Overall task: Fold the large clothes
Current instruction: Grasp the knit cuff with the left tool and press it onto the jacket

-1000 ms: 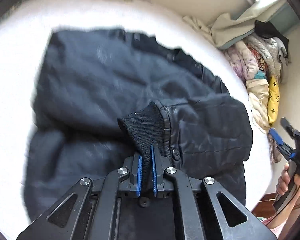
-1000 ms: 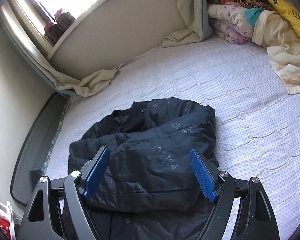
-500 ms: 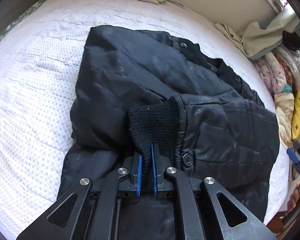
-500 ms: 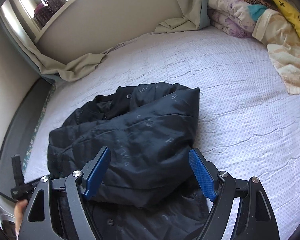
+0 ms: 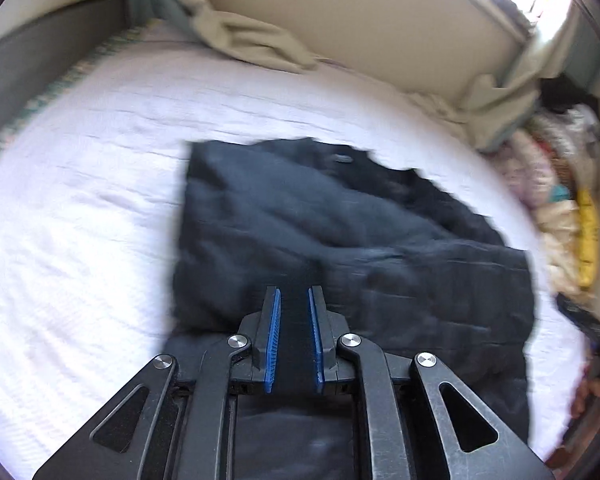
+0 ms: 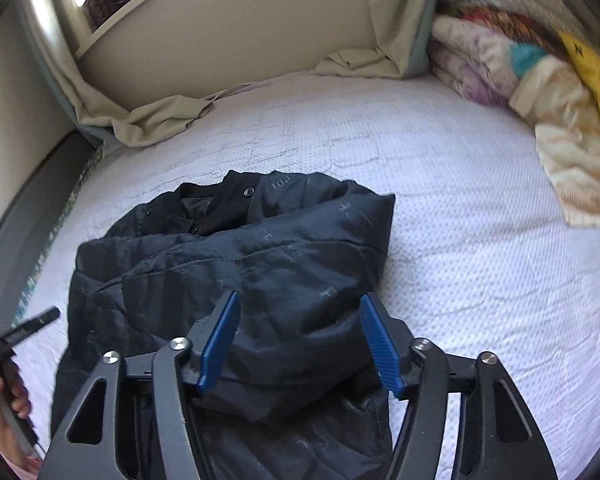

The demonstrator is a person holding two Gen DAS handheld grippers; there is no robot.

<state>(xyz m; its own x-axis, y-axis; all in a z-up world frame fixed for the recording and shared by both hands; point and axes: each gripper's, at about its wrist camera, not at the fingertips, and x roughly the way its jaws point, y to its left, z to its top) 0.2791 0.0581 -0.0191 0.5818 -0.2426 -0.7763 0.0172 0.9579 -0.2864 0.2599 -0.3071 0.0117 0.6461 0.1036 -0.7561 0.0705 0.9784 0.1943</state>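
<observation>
The white bed (image 6: 440, 208) carries the dark jacket (image 6: 260, 264), bunched and partly folded near its middle. The right gripper (image 6: 300, 344) hovers over it, jaws spread wide; the left gripper (image 5: 294, 340) has its jaws slightly parted, pinching nothing. The slippery, puffy layers could spring apart unheld.
</observation>
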